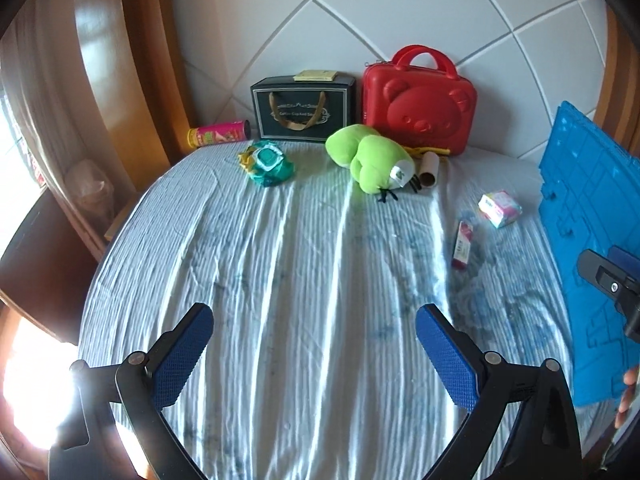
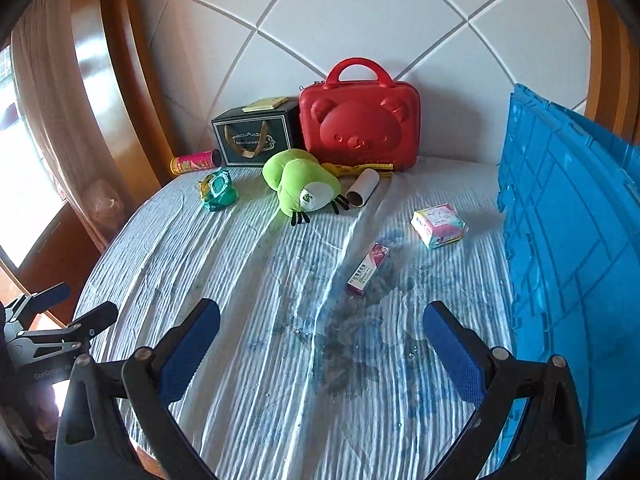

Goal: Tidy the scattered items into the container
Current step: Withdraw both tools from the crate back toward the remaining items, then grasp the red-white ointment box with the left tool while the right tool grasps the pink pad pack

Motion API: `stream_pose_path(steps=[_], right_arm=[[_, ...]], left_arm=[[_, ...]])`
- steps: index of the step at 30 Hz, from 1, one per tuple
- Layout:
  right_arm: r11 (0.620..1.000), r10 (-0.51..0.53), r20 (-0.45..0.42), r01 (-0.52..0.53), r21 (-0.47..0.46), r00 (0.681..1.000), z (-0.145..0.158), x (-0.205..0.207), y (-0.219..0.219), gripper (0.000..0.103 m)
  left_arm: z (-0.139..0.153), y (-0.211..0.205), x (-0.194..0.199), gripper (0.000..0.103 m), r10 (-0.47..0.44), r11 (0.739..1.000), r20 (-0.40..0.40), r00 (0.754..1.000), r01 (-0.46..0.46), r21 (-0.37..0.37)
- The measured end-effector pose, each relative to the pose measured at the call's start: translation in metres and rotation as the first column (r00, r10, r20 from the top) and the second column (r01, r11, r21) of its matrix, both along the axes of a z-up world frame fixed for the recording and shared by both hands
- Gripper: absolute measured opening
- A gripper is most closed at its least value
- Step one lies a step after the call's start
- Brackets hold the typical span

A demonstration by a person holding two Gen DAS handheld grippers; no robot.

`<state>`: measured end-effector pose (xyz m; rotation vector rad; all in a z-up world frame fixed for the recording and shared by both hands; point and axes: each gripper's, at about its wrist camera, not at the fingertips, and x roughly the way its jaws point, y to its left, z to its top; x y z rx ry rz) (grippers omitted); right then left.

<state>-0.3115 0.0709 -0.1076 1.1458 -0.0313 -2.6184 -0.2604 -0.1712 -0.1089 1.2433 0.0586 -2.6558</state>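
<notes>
Your left gripper (image 1: 314, 322) hangs over the near part of the bed (image 1: 280, 280), its blue-padded fingers spread wide with nothing between them. Your right gripper (image 2: 322, 318) is the same: fingers far apart, empty, above the striped sheet. In the right wrist view the left gripper shows at the far left edge, well apart from the right one.

The blue container (image 2: 568, 264) stands at the right side of the bed, its ribbed wall rising beside your right gripper; in the left wrist view it (image 1: 592, 232) fills the right edge.

The scattered items all lie on the sheet, outside the container. Nearest your right gripper is a small pink box (image 2: 367, 269), lying flat just ahead of the fingers. Beyond it, closer to the container, sits a pastel packet (image 2: 439, 226). Farther back lies a green plush toy (image 2: 302, 186) on its side, with a cardboard tube (image 2: 363, 187) just beside it on the right and a yellow strip (image 2: 360, 168) behind. To the left of the plush is a green crumpled packet (image 2: 218, 190).

Against the padded headboard (image 2: 360, 20) stand a red bear-faced case (image 2: 360, 120) and a dark gift box (image 2: 256, 136), side by side, with a pink snack can (image 2: 196, 162) lying left of the box.
</notes>
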Motion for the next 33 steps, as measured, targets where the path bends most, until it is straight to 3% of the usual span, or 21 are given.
stream_pose_path(steps=[6,13,17,22,29,30,31,33], right_arm=[[0.998,-0.062,0.157,0.058,0.034,0.986,-0.056,-0.057,0.009,0.103],[0.988,-0.156,0.208,0.151,0.042,0.966,-0.080,-0.087,0.037,0.103],[0.979,-0.205,0.229,0.199,0.049,0.952,-0.093,-0.104,0.054,0.101],[0.967,-0.256,0.267,0.251,0.055,0.929,-0.117,-0.129,0.074,0.070],[0.955,-0.295,0.288,0.287,0.069,0.911,-0.141,-0.163,0.096,0.066],[0.955,-0.294,0.287,0.287,0.069,0.912,-0.144,-0.167,0.098,0.064],[0.956,-0.294,0.285,0.287,0.068,0.912,-0.147,-0.171,0.099,0.064],[0.958,-0.286,0.288,0.279,0.067,0.914,-0.153,-0.183,0.100,0.057]], left_arm=[[-0.038,-0.002,-0.049,0.102,0.013,1.000,0.094,0.995,-0.014,0.014],[-0.073,0.040,-0.113,0.100,-0.142,0.990,0.169,0.975,0.141,0.020],[-0.092,0.077,-0.153,0.093,-0.256,0.966,0.203,0.945,0.256,0.028],[-0.119,0.127,-0.202,0.076,-0.369,0.929,0.248,0.896,0.366,0.059],[-0.168,0.182,-0.253,0.075,-0.455,0.888,0.311,0.835,0.451,0.088],[-0.176,0.187,-0.259,0.070,-0.460,0.885,0.323,0.827,0.457,0.092],[-0.182,0.190,-0.264,0.054,-0.467,0.881,0.329,0.821,0.462,0.099],[-0.194,0.195,-0.275,0.037,-0.482,0.874,0.338,0.809,0.473,0.113]])
